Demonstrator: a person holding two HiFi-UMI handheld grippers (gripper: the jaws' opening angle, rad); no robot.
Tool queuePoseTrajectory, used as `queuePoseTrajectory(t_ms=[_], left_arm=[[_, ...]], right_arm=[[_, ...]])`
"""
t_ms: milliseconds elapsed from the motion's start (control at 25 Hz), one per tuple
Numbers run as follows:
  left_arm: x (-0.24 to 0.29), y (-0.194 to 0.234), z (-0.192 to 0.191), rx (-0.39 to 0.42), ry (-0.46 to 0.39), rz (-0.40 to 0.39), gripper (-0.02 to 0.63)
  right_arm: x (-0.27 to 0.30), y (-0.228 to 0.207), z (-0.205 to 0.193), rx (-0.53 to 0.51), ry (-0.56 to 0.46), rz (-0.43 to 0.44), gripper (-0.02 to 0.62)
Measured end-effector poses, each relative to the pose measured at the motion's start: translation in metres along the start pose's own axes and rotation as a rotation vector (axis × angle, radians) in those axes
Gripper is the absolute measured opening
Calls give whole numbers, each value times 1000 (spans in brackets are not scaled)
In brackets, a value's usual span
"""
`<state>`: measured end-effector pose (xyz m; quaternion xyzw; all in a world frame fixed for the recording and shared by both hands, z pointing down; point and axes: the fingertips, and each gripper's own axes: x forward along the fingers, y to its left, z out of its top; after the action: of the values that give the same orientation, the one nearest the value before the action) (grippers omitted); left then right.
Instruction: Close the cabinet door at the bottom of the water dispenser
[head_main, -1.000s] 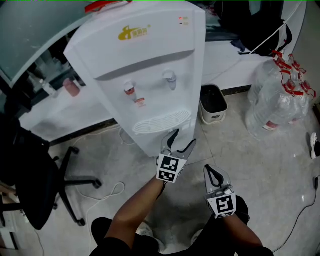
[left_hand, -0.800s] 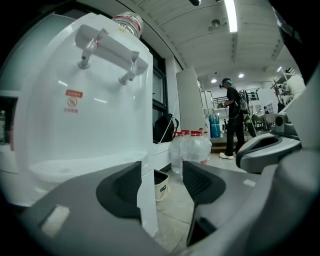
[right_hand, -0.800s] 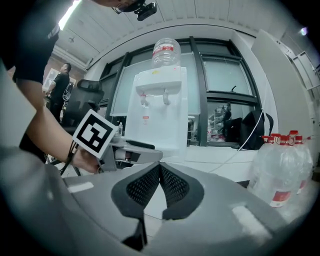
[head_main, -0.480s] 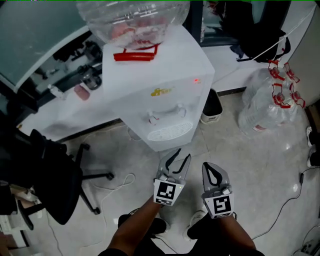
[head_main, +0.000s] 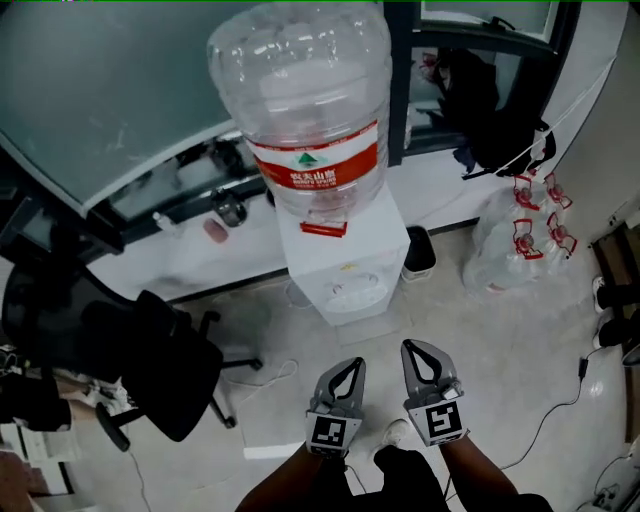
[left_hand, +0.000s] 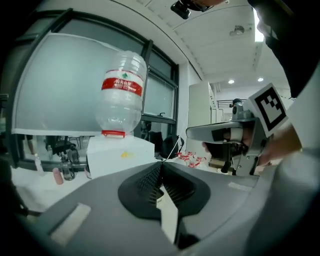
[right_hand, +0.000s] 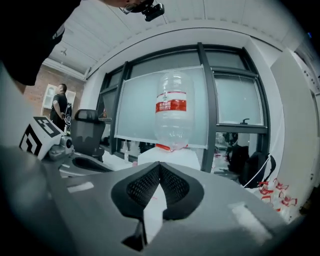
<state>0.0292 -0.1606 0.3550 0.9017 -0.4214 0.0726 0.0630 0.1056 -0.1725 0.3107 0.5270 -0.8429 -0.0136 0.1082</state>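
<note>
Facing the water dispenser (head_main: 350, 255), both grippers hang level and side by side above the pale floor (head_main: 520, 340), well apart from the dispenser's front and touching nothing.

The left gripper (left_hand: 161, 163) has its two fingers (left_hand: 144, 182) pressed together, the ribbed black pads meeting along one line up to the tips. Nothing sits between them. The right gripper (right_hand: 159, 163), just beside the left, shows the same: its fingers (right_hand: 176, 186) meet at the tips and nothing is held.

The dispenser stands straight ahead of both, backed against a white ledge (head_main: 200, 255) under the frosted window. An upturned clear water bottle (head_main: 310, 120) with a red label is seated in the dispenser's top.

The cabinet door is in the dispenser's lower front. The head view looks down too steeply to show it, and in both gripper views the gripper bodies cover that part, so I cannot tell whether it is open or closed.

Just right of the dispenser's foot is a small dark waste bin (head_main: 420, 253). Farther right lies a cluster of empty bottles (head_main: 515, 240) with red handles. Left of the dispenser, on the floor, stands a black office chair (head_main: 150, 360).
</note>
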Motion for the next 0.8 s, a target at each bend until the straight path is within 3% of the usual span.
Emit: queuePoseTrajectory(t_ms=[240,480,800], left_arm=[[-46,-6,70,13,-51,26,15],[-74,14,113,33,-118,91,15],[-89,25,131,36,-151,118,15]], right_arm=[[-25,19,57,9,-6,9,3],[-36,28,97,7,-87,19,3],[-43,26,119,-18,-130,2,3]])
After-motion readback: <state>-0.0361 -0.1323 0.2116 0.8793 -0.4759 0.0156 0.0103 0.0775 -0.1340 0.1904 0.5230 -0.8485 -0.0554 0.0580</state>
